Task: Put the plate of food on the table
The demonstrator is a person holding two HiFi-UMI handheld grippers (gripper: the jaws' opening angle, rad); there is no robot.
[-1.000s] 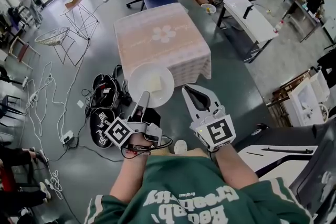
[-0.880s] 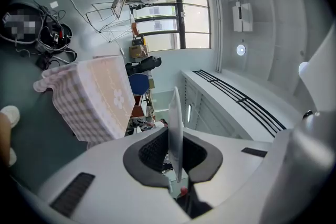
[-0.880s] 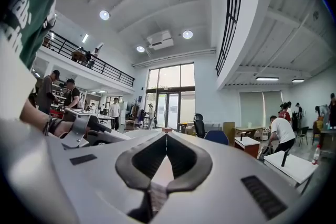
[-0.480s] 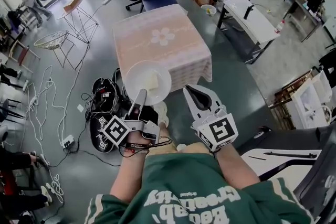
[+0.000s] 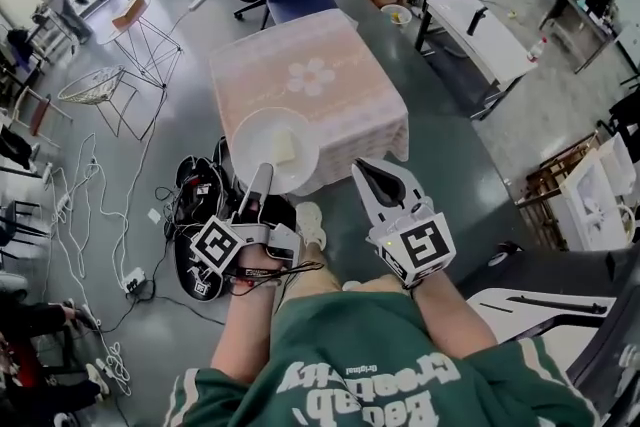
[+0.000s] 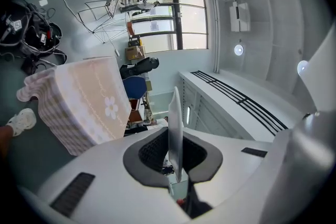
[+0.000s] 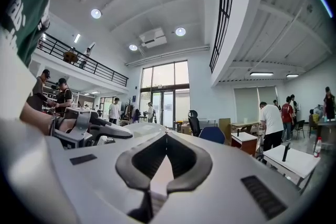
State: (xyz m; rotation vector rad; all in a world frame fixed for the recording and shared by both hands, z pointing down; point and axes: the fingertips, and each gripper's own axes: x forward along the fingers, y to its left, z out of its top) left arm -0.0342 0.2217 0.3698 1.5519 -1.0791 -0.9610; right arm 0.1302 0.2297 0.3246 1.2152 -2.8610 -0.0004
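The left gripper (image 5: 262,177) is clamped nearly shut on the near rim of a round white plate (image 5: 252,140), held face up with a pale yellow block of food (image 5: 284,147) right of its centre. In the head view the plate overlaps the near left corner of the table (image 5: 340,105), which is covered by a pink cloth with a white flower. Further right, the right gripper (image 5: 377,177) has its jaws together, holding nothing.
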